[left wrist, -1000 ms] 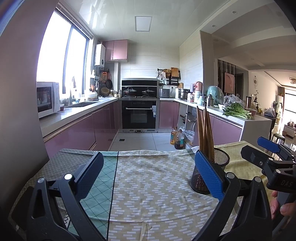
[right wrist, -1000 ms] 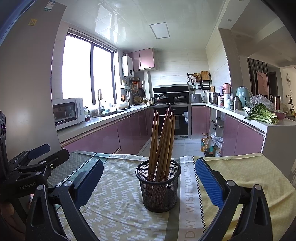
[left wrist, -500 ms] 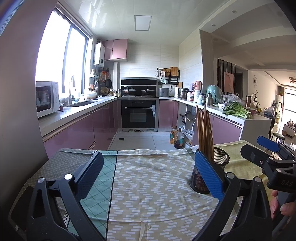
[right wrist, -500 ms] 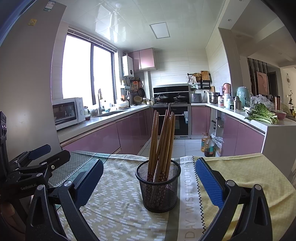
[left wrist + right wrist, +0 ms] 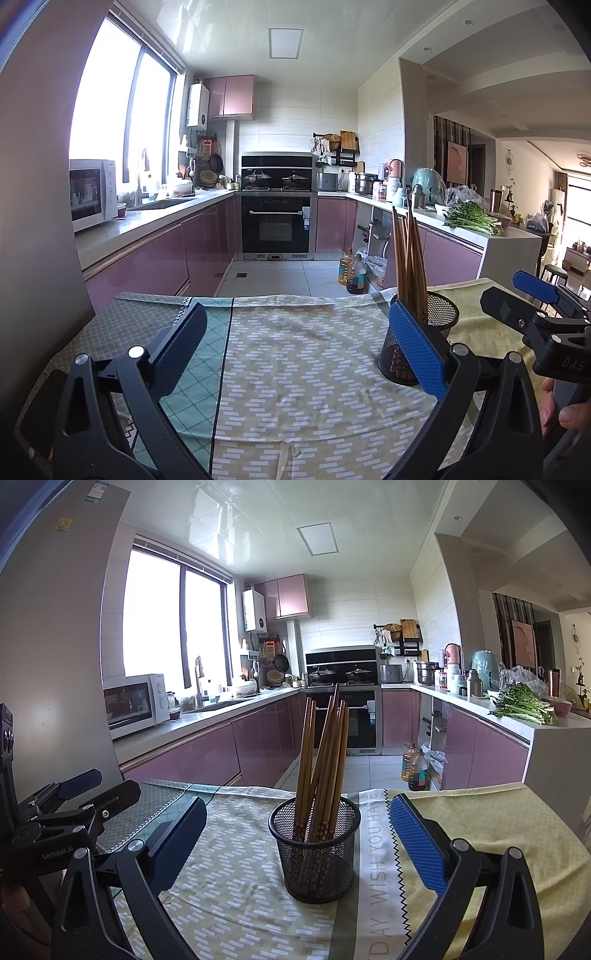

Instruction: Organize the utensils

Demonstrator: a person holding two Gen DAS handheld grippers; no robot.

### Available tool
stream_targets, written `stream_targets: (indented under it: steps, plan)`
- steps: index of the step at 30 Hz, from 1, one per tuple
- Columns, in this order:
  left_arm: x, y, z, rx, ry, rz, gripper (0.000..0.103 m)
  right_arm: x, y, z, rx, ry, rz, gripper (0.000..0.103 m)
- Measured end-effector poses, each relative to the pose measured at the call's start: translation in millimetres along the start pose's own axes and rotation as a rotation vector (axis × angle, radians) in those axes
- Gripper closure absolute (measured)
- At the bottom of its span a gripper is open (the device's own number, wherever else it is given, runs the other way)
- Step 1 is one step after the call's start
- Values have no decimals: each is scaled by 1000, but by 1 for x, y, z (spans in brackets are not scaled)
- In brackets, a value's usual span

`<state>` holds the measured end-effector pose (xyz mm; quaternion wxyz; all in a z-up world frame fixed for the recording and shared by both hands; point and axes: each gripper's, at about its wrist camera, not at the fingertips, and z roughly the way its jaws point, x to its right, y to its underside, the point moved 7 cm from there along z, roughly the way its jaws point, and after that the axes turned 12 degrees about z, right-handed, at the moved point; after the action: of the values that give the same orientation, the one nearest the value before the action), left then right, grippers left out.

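The chopsticks (image 5: 325, 753) stand bunched in a mesh cup (image 5: 314, 853) on the desk (image 5: 480, 819), between the spread jaws of the right gripper (image 5: 295, 849). The left gripper (image 5: 295, 354) is spread too, holding nothing. The sticks look light, stiff and smooth (likely slippery): pinch one near its top.

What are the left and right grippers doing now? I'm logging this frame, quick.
Left gripper: open, holding nothing.
Right gripper: open, holding nothing; the cup of chopsticks stands ahead.
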<state>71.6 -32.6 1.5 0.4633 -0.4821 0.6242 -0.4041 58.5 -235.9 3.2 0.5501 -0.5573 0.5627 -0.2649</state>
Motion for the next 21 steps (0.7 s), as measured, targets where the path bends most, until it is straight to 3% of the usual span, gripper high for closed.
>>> stream_targets:
  steps: [13, 21]
  plan:
    - [11, 4, -1, 11, -6, 40, 6, 3, 2, 5, -8, 0, 3, 7]
    - [-4, 13, 15, -90, 19, -14, 6, 28, 7, 11, -56, 44, 9, 7]
